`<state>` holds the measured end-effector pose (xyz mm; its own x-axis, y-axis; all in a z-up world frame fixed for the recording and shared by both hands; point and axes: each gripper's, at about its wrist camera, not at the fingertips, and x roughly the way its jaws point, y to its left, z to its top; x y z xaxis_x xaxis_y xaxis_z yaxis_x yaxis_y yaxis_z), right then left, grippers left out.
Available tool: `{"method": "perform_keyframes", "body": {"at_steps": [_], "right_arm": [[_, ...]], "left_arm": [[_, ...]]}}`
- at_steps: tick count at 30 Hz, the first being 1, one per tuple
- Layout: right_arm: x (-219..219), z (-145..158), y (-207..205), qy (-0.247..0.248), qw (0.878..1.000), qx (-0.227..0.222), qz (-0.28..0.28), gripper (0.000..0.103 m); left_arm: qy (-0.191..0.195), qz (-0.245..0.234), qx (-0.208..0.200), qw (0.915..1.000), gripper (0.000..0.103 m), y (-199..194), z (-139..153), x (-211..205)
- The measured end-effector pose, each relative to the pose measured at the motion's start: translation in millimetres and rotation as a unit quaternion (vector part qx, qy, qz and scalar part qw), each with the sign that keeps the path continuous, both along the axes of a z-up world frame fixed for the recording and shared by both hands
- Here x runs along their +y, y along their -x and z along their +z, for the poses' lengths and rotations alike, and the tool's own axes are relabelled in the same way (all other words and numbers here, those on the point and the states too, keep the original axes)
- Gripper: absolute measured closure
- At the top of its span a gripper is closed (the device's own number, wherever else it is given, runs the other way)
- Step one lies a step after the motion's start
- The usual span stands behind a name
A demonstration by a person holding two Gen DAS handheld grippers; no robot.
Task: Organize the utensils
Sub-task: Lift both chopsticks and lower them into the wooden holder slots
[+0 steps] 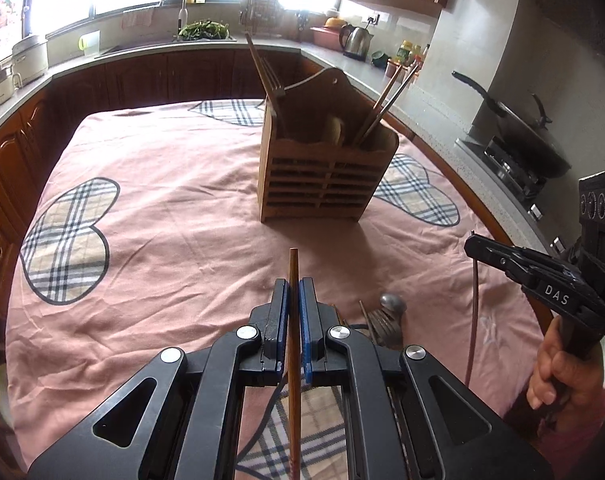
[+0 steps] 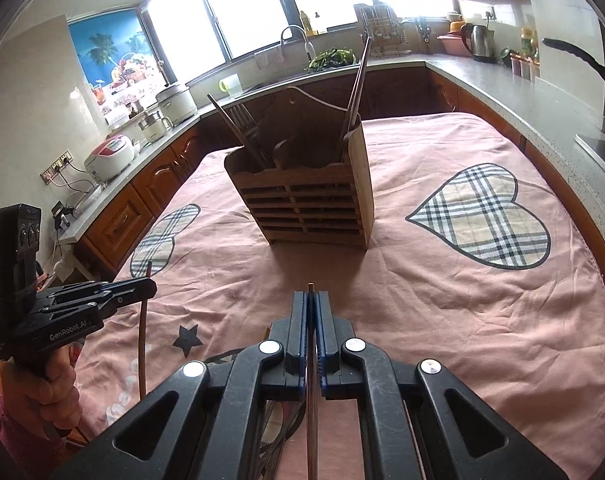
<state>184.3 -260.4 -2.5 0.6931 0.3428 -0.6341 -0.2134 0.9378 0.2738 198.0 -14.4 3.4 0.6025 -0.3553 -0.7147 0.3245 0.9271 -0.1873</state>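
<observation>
— What's on the counter, upper left of the right wrist view?
— A white rice cooker (image 2: 109, 157), and a pot (image 2: 177, 100) further along.
— Top right?
— A steel kettle (image 2: 478, 41). A pink cloth (image 2: 442, 280) with plaid hearts (image 2: 487, 216) fills the middle.

Bright kitchen windows (image 2: 230, 12) (overexposed), grey countertop (image 1: 430, 120), dark wood cabinets (image 2: 158, 176), pink tablecloth (image 1: 174, 240)
</observation>
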Motion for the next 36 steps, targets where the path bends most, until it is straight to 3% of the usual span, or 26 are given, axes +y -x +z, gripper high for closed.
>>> {"method": "perform_keyframes", "body": {"at_steps": [21,36], "right_arm": [[4,43,37,-0.004,0.997,-0.077,-0.008,0.099],[-16,67,43,-0.037,0.989,-0.134,-0.042,0.099]], "left_arm": [[0.050,0.023,-0.070,0.9961,0.098,49,40,26],[0.117,0.059,-0.120,0.9841,0.098,49,62,52]]}}
